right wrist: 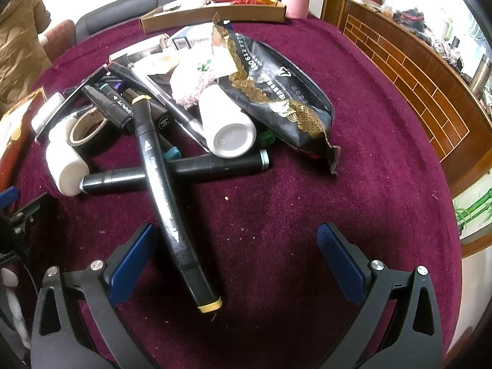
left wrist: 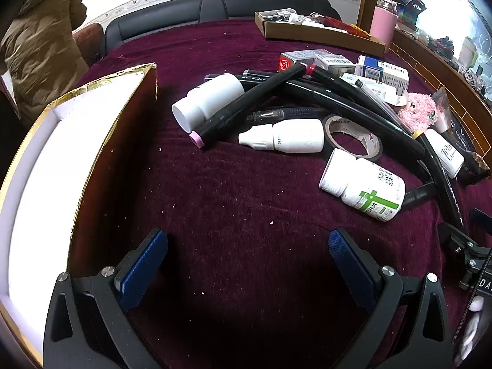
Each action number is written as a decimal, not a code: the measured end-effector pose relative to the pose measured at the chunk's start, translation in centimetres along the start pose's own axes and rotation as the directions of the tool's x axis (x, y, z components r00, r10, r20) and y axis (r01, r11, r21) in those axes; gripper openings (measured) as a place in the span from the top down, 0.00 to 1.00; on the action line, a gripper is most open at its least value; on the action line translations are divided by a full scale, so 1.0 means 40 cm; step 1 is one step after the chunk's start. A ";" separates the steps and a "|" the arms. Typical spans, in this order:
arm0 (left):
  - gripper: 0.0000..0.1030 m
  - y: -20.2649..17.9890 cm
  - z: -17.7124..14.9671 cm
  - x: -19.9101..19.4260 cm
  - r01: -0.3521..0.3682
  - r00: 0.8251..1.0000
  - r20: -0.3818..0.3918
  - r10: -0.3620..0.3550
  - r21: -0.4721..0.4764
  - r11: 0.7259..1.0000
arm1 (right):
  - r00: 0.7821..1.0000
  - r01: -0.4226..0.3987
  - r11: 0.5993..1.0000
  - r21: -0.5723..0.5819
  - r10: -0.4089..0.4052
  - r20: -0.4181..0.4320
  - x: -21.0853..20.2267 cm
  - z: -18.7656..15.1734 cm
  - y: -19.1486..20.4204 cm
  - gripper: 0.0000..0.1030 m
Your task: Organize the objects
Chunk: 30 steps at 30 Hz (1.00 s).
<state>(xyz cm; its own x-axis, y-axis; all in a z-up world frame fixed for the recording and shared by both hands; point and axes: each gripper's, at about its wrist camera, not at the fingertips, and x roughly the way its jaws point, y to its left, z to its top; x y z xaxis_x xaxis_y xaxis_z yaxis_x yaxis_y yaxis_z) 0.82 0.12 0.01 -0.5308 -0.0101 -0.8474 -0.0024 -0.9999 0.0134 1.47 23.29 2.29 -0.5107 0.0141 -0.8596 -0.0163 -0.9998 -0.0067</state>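
Currently, left gripper [left wrist: 248, 244] fingers spread, empty, over maroon table [left wrist: 233, 190], right gripper [right wrist: 235, 240] fingers spread, yellow-capped marker [right wrist: 167, 193] lying between them untouched, white-lined box [left wrist: 92, 141] at left.

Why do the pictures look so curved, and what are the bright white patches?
Both views are fisheye, so straight edges bow: the wood panelling curves in the right wrist view. In the left wrist view the box interior is blown out white, and window glare washes out the top right corner; each gripper casts a dark shadow on the cloth.
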 end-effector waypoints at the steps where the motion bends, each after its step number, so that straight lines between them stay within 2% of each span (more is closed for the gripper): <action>1: 0.01 -0.001 0.001 0.000 0.000 1.000 0.000 0.000 -0.001 1.000 | 1.000 0.000 1.000 0.000 0.000 0.008 0.001 0.000 0.001 0.00; 30: 0.01 -0.005 0.002 -0.014 -0.022 1.000 -0.006 0.021 -0.024 0.999 | 1.000 0.001 1.000 0.004 -0.001 0.017 -0.003 -0.002 -0.004 0.00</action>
<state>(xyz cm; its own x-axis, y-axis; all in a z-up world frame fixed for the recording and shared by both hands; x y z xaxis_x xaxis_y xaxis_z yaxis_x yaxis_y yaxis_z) 1.06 0.34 0.53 -0.5256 -0.0316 -0.8501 0.0297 -0.9994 0.0188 1.59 23.46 2.34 -0.5252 0.0149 -0.8509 -0.0200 -0.9998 -0.0052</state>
